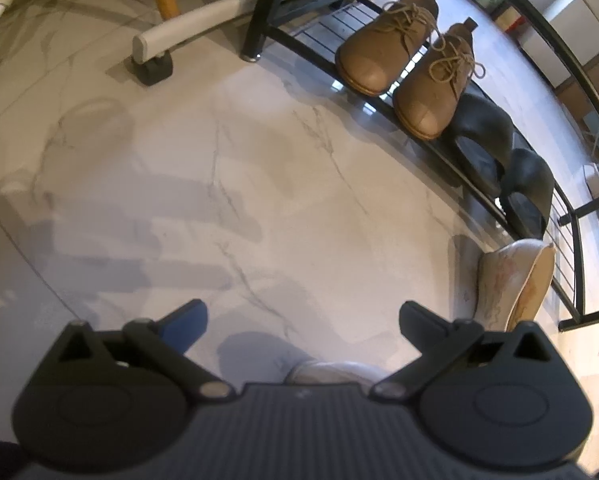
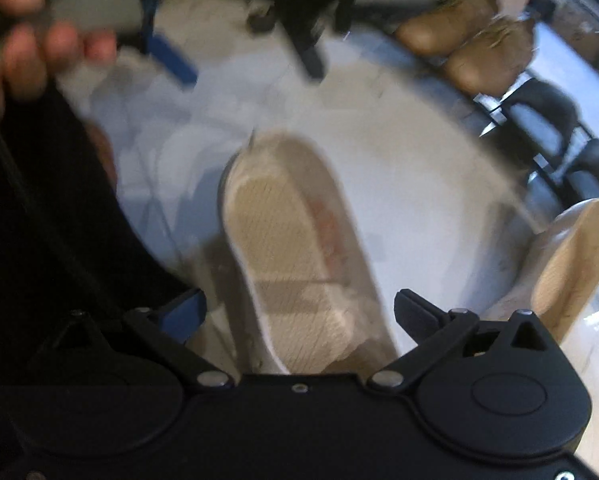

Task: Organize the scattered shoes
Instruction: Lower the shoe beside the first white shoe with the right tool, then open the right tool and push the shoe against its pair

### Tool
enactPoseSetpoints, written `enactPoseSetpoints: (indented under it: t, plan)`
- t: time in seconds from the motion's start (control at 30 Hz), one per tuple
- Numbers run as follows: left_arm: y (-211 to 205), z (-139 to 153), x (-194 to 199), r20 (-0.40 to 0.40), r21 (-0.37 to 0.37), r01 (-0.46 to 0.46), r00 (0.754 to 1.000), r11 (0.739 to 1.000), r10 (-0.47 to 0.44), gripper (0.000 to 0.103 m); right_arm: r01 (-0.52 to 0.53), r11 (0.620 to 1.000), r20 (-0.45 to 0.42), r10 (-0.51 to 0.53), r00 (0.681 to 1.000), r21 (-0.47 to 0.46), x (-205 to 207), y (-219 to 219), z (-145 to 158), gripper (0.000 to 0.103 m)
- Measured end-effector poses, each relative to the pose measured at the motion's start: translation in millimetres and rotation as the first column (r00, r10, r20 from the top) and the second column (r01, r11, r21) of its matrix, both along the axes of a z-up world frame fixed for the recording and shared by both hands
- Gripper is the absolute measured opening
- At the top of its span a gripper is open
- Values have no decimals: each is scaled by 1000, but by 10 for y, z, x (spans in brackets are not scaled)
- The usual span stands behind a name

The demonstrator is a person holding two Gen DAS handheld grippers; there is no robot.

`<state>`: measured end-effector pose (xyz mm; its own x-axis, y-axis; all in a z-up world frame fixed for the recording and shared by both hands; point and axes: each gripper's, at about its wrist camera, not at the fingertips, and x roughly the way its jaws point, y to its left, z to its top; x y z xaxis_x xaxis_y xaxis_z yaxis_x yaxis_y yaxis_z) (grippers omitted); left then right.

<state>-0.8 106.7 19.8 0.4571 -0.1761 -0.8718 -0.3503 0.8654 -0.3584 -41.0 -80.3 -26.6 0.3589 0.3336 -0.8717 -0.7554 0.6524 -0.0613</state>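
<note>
Two tan lace-up shoes point(image 1: 411, 68) (matte) on black wire rack point(image 1: 567, 216).

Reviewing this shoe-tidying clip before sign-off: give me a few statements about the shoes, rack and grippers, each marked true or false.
1. The two brown lace-up shoes stand side by side on the black rack. True.
2. The right gripper is clamped on the cream slipper. False: its jaws are spread wide, with the slipper lying sole up between them.
3. The left gripper is open and holds nothing. True.
4. All shoes are on the rack. False: a second cream slipper lies on its side on the floor.
</note>
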Motion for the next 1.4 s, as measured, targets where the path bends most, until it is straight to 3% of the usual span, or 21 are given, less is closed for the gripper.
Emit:
enactPoseSetpoints:
  t: [0.23, 0.4, 0.5, 0.63, 0.7, 0.83, 0.97, 1.1, 1.17, 1.23, 1.3, 1.37, 1.4]
  plan:
    - [-21, -27, 28, -11, 1, 10, 1000, 1000, -10, 102, 10, 998, -5, -11, 1000, -55, 42, 7, -185, 93]
    - [-23, -46, 41, -18, -3, 12, 1000, 1000, -12, 102, -4, 999, 6, 4, 1000, -48, 2, 31, -137, 78]
    - [-8, -50, 33, -20, -7, 4, 1000, 1000, -4, 102, 9, 999, 4, -9, 1000, -32, 25, 52, -91, 71]
    - [-6, -51, 26, -22, -7, 1, 1000, 1000, -2, 102, 119, 990, -52, -115, 992, 80, 159, -43, 8, 69]
    - [-15, -54, 30, -25, -3, 7, 1000, 1000, -7, 102, 204, 970, -82, -194, 978, 132, 248, -115, 65, 69]
    - [-19, -58, 30, -26, -1, 6, 1000, 1000, -6, 102, 476, 857, -118, -461, 880, 197, 453, -329, 114, 69]
    - [-21, -61, 31, -26, 2, 4, 1000, 1000, -4, 102, 610, 766, -156, -590, 793, 202, 538, -472, 21, 69]
    - [-29, -67, 34, -26, 5, 8, 1000, 1000, -7, 102, 596, 778, -123, -583, 803, 200, 536, -442, -51, 69]
    - [-22, -73, 37, -28, 5, 5, 1000, 1000, -5, 102, 587, 781, -133, -572, 809, 215, 531, -442, -69, 75]
    - [-17, -79, 41, -31, 4, 4, 1000, 1000, -4, 102, 616, 749, -222, -575, 788, 244, 578, -506, -73, 84]
    - [-13, -82, 43, -33, 1, 2, 999, 1000, -2, 102, 638, 720, -276, -577, 769, 273, 616, -579, 52, 85]
    - [-12, -82, 45, -33, -1, 2, 999, 1000, -2, 102, 641, 693, -312, -561, 767, 330, 641, -689, 207, 92]
    - [-12, -82, 46, -33, -1, 4, 999, 1000, -4, 102, 631, 698, -315, -548, 775, 339, 637, -753, 324, 95]
